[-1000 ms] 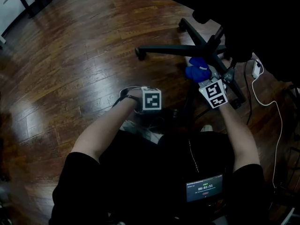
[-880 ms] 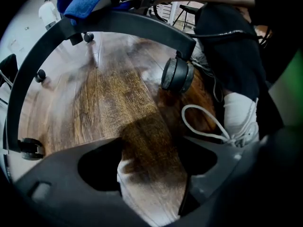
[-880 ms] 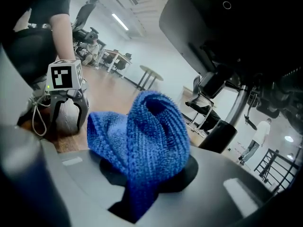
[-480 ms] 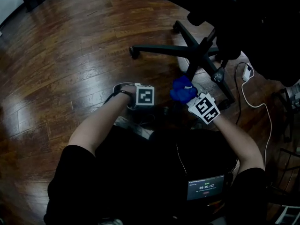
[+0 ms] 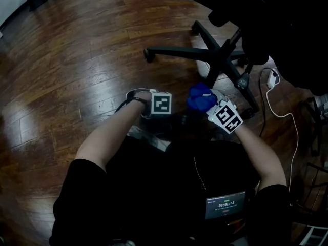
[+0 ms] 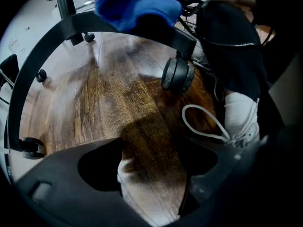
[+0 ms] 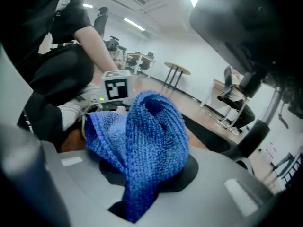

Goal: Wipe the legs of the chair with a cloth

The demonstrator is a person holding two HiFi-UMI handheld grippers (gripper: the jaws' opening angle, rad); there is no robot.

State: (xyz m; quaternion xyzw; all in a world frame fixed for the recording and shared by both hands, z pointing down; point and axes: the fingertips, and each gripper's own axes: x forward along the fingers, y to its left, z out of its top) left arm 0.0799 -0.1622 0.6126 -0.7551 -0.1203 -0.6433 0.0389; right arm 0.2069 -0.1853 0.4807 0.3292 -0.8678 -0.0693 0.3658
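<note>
A second ago the right gripper [image 7: 138, 198] held the blue knitted cloth [image 7: 147, 141] up by the hub of the black star-shaped chair base [image 5: 221, 59]. It has since drawn back toward the person's knees, and over the last half second it has barely shifted. Its jaws are clamped on the cloth's lower end. The bunched cloth stands up out of them, its long axis carrying on along the line of the jaws, folded over at the top with a looser flap hanging to one side. In the head view the bundle points up and to the left off the gripper, toward the near end of the leg that comes toward the person; whether it touches that leg I cannot tell. The left gripper [image 6: 154, 174] sits just beside it, low over the dark wooden plank floor [image 5: 77, 60], its jaws spread apart with only floorboards between them. It looks at a black caster [image 6: 176, 74] under an arching leg, with the cloth above. Another leg stretches left across the floor from the hub. A white lace-up shoe [image 6: 241, 119] rests near the caster, and a white cable [image 5: 287, 118] trails to the right of the base.
</note>
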